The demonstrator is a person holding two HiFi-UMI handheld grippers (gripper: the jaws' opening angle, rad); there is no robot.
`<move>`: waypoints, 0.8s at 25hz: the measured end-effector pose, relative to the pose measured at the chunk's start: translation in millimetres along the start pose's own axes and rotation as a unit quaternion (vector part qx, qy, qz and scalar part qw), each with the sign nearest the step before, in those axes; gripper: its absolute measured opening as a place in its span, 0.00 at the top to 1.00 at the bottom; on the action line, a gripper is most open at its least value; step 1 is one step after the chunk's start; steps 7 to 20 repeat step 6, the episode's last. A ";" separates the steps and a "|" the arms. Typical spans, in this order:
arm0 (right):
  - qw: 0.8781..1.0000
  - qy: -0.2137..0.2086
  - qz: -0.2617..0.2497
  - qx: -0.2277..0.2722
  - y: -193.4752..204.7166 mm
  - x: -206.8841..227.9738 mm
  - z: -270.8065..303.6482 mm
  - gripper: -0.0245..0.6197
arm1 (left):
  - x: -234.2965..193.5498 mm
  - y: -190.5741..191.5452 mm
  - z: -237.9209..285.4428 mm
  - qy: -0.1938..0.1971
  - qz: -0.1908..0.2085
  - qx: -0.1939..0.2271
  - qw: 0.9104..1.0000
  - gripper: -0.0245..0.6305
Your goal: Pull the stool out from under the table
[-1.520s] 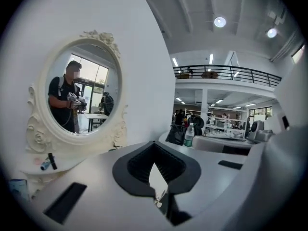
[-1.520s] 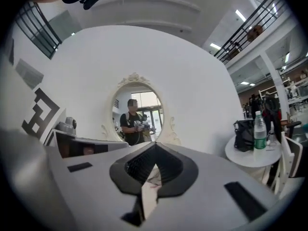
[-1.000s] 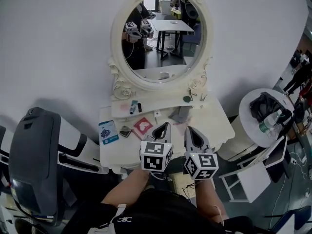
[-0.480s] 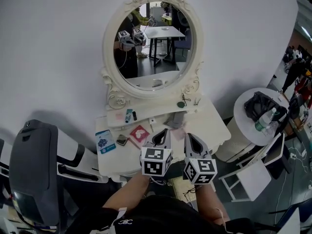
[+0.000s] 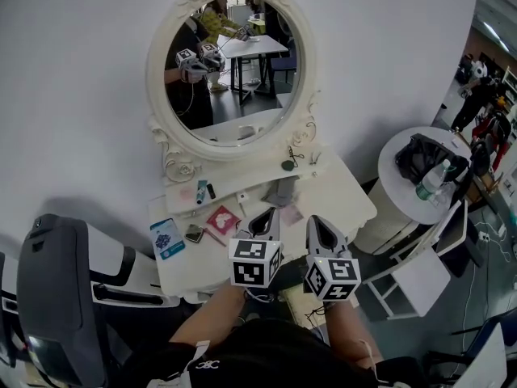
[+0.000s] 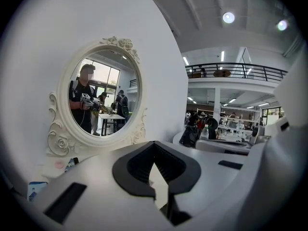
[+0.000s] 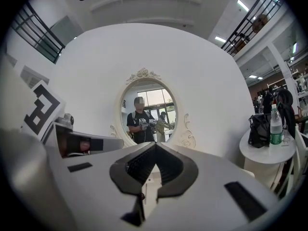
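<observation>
Though left gripper and right gripper are both pressed together, empty, the stool apparently sits just below them, under the dressing table: likely rigid, light; grasp the seat rim.

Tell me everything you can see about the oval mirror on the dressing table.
The oval mirror has a white, carved-looking ornate frame, with roses at the crown and lower left and scrolls at the lower right. It stands upright at the back of the pale dressing table, close against the wall. Its glass reflects a person in a dark top and a white table with dark legs.
</observation>
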State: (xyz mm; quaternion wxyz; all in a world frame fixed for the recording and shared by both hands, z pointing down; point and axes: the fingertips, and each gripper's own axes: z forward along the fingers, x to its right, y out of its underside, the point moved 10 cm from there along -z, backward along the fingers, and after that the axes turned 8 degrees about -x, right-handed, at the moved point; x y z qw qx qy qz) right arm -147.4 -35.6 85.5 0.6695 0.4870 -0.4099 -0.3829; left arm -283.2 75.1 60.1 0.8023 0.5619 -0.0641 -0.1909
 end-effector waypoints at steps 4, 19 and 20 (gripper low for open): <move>1.000 0.001 -0.003 -0.002 1.3 1.0 2.6 0.95 | 1.0 -2.7 4.7 0.003 0.003 0.002 1.000 0.96; 1.000 0.001 -0.006 -0.002 1.4 0.8 4.1 0.95 | -0.3 -3.8 7.0 0.002 0.004 0.002 1.000 0.96; 1.000 0.001 -0.006 -0.002 1.4 0.8 4.1 0.95 | -0.3 -3.8 7.0 0.002 0.004 0.002 1.000 0.96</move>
